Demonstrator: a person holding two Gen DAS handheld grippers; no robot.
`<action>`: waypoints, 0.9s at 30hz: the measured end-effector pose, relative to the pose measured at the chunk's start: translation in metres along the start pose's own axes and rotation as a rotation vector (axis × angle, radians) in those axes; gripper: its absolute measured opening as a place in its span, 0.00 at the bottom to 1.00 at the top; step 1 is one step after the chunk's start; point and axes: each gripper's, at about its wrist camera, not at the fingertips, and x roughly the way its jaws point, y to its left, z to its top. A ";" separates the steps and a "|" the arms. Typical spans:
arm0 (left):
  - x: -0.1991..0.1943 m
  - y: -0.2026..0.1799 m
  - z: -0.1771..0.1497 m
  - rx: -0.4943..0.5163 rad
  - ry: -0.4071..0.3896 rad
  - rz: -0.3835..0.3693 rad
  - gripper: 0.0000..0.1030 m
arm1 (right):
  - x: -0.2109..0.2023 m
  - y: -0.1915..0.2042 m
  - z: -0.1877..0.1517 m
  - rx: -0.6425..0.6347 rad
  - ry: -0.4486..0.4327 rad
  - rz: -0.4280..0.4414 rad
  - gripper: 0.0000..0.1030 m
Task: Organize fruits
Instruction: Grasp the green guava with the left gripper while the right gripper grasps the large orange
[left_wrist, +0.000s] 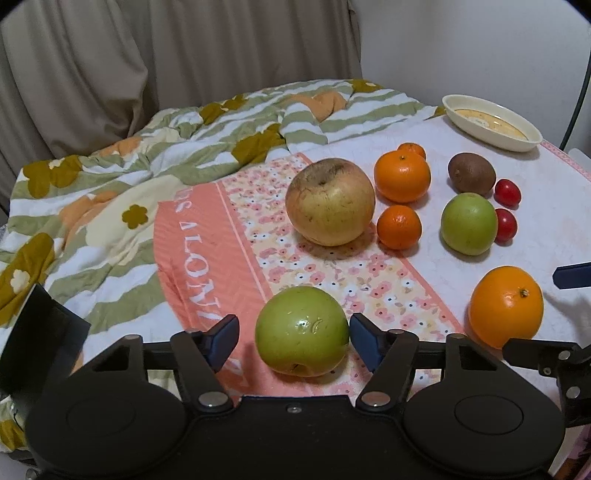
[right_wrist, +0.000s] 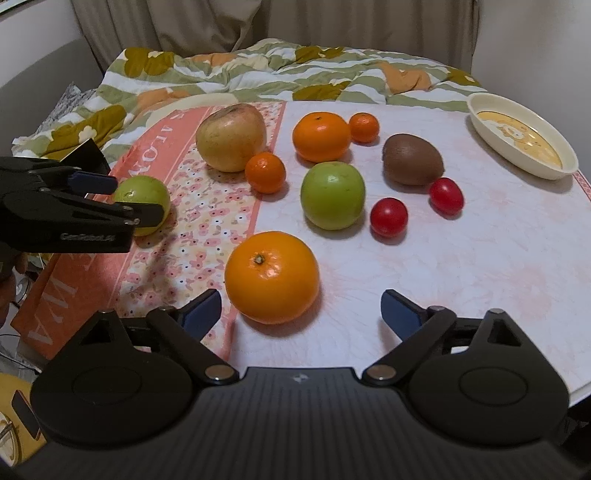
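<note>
Behind the larger orange (left_wrist: 402, 177), only the top of a small mandarin (left_wrist: 412, 149) showing. Half-hidden cherry tomato (left_wrist: 506, 225) tucked behind the green apple (left_wrist: 468, 224). From the right wrist, nearer green apple (right_wrist: 142, 195) partly covered by the left gripper (right_wrist: 127, 201); contact with its pads (right_wrist: 92, 182) perhaps, impossible to confirm. Printed cloth lettering (left_wrist: 192, 266) cut short by folds. Dish (left_wrist: 491, 123) pattern blurred.

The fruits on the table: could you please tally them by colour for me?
Orange: 4, a large orange, a second orange and two small ones
Green: 2 apples
Red: 2 tomatoes
Brown: 1 kiwi
Yellow-brown: 1 large apple
Total: 10
</note>
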 end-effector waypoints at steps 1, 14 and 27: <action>0.002 0.000 0.000 -0.002 0.003 -0.004 0.63 | 0.001 0.000 0.001 -0.002 0.002 0.003 1.00; -0.001 -0.003 -0.003 -0.025 0.013 0.003 0.58 | 0.016 0.006 0.009 -0.045 0.006 0.060 0.87; -0.017 -0.007 -0.011 -0.068 0.000 -0.014 0.58 | 0.019 0.008 0.011 -0.082 0.000 0.068 0.73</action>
